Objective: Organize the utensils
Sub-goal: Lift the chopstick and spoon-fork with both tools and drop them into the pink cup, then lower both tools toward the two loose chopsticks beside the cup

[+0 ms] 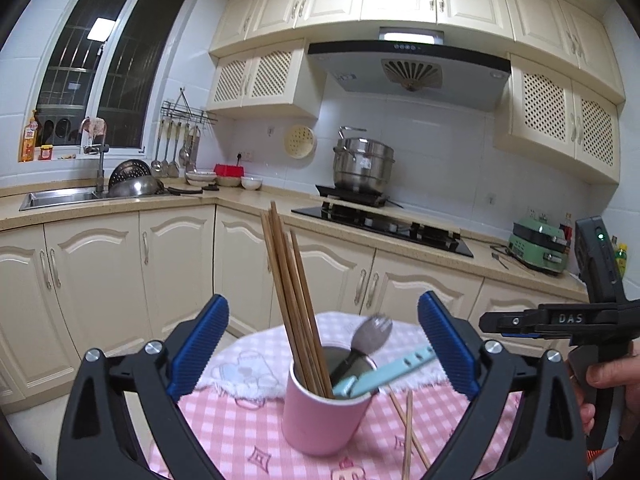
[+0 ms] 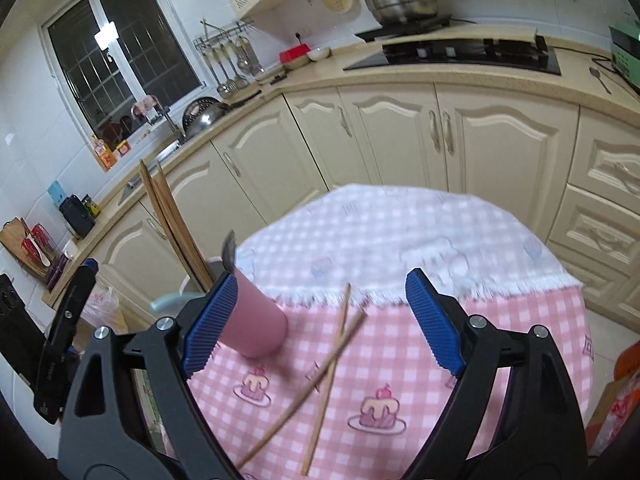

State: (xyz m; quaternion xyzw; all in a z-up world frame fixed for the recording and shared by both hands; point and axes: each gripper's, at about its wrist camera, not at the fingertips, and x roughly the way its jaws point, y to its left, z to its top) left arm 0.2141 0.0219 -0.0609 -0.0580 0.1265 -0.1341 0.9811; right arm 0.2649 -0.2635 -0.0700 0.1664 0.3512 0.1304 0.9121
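Cup: your one pink cup (image 1: 320, 416) stands upright at lower centre of the left view, on the checked cloth (image 1: 224, 432).
Cup contents: a bundle of wooden chopsticks (image 1: 294, 300) leaning upper left, too overlapped to count; one metal spork (image 1: 366, 336), blurred; one pale blue utensil (image 1: 384, 372) slanting over the rim.
Loose chopsticks: two (image 2: 332, 364), crossed on the cloth at centre of the right view, just right of the cup.
Left gripper (image 1: 322, 350): your jaws stand wide apart, either side of the cup, pads clear of it.
Right gripper (image 2: 324, 320): jaws wide apart above the crossed pair, holding nothing.
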